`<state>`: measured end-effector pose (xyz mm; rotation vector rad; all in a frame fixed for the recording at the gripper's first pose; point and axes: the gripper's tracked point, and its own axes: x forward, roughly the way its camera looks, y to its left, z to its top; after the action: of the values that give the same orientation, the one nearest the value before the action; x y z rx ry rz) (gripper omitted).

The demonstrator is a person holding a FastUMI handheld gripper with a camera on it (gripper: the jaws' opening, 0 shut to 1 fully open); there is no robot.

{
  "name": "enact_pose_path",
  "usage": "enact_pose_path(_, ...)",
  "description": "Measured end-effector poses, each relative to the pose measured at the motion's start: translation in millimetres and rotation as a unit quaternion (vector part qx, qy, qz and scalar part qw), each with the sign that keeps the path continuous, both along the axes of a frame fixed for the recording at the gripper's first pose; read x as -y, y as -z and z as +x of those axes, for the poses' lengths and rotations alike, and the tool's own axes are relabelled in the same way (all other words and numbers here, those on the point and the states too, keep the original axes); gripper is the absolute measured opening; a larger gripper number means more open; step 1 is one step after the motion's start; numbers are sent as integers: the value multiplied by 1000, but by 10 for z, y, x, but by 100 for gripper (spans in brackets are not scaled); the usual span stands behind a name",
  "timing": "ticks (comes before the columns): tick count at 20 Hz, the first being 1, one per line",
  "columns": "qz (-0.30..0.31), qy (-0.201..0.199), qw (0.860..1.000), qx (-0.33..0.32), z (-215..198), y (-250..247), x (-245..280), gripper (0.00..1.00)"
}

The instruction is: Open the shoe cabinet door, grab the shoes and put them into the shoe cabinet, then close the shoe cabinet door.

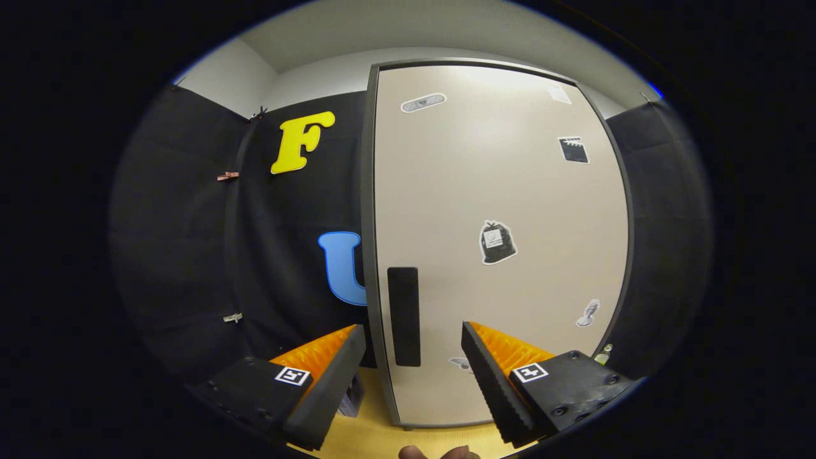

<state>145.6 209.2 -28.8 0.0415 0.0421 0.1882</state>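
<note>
Gripper (414, 370) stands wide open and empty before the closed shoe cabinet door (503, 210), a stiff, smooth, probably light panel best taken by its dark vertical handle (403, 317), just ahead between the fingers.

The claw (413, 335) has wedge-shaped ribbed fingers, screwed blocks and square coded tags.
</note>
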Motion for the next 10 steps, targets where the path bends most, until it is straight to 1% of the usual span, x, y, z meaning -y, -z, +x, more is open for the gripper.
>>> enact_pose_path(4,-7,7,1000,-1,353,143,-104,98)
enact_pose_path(5,-9,12,1000,-6,434,187,-94,96)
enact_pose_path(6,-5,13,1000,-10,460,222,-102,93)
enact_pose_path(8,7,21,1000,-14,549,237,-108,80)
enact_pose_path(10,20,19,1000,-12,604,216,-144,57)
